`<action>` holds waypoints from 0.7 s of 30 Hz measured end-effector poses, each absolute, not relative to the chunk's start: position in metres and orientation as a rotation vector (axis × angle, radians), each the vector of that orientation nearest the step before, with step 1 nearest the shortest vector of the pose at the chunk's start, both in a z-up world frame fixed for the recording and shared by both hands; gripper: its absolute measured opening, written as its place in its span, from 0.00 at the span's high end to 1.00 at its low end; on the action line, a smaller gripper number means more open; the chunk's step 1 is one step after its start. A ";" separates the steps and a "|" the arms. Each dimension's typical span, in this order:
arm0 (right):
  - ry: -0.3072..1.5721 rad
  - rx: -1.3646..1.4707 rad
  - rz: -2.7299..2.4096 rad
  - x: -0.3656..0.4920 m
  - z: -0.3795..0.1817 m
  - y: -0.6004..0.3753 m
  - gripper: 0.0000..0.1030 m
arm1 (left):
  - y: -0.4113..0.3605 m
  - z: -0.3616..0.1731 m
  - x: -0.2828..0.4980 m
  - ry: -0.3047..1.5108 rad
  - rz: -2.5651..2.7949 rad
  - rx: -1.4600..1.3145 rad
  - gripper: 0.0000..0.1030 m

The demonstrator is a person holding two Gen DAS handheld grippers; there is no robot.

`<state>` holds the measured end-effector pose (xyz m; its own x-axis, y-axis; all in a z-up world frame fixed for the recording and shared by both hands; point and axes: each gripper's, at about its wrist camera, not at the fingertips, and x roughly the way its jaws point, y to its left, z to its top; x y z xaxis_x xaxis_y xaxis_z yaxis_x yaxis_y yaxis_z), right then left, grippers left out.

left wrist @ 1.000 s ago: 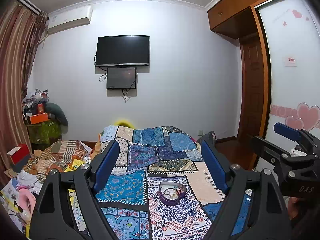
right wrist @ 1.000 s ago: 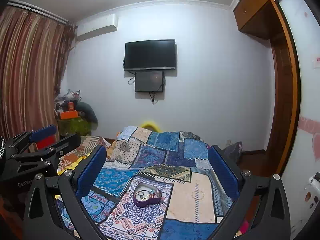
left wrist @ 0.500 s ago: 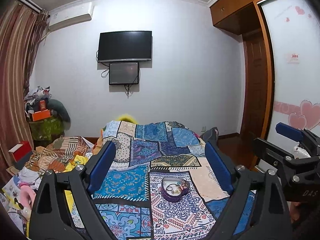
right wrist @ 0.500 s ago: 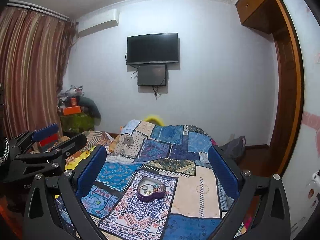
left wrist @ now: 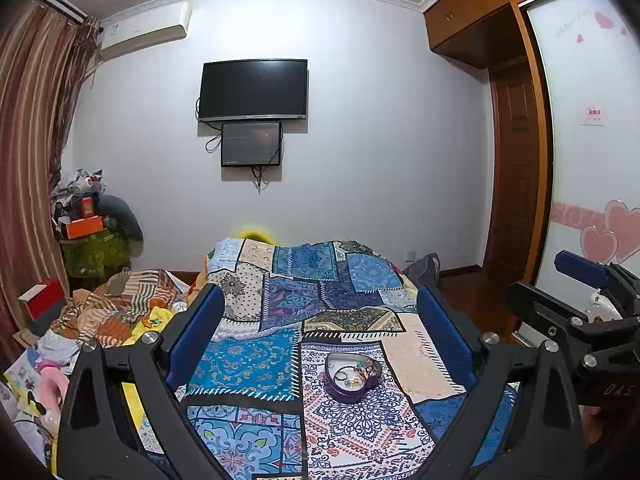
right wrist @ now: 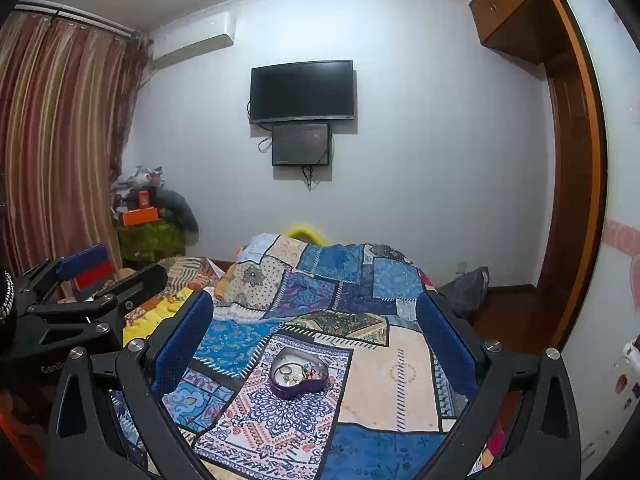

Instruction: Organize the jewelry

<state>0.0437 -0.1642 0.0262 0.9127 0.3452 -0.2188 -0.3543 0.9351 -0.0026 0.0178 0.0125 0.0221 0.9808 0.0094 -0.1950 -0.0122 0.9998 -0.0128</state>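
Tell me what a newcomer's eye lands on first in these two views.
A busy blue patchwork quilt covers the bed, and on it, low in the middle, sits a purple heart-shaped box of rings and small jewelry. Both the left gripper and the right gripper frame it, jaws wide open. A dark TV hangs on the far wall.

A purple heart-shaped tray [left wrist: 352, 378] lies flat and open on the patchwork bedspread [left wrist: 256, 364], holding a loose jumble of rings and small jewelry pieces [right wrist: 298, 372] inside.

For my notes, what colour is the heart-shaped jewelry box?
Purple, clearest in the right wrist view.
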 end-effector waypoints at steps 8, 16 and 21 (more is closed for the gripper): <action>0.230 -0.040 0.359 0.045 0.025 -0.166 0.02 | 0.013 0.022 0.019 0.198 0.006 -0.018 0.05; 0.230 -0.034 0.359 0.045 0.025 -0.168 0.02 | 0.016 0.023 0.017 0.189 -0.009 -0.021 0.05; 0.228 -0.031 0.356 0.045 0.025 -0.169 0.02 | 0.015 0.023 0.016 0.191 -0.034 -0.021 0.05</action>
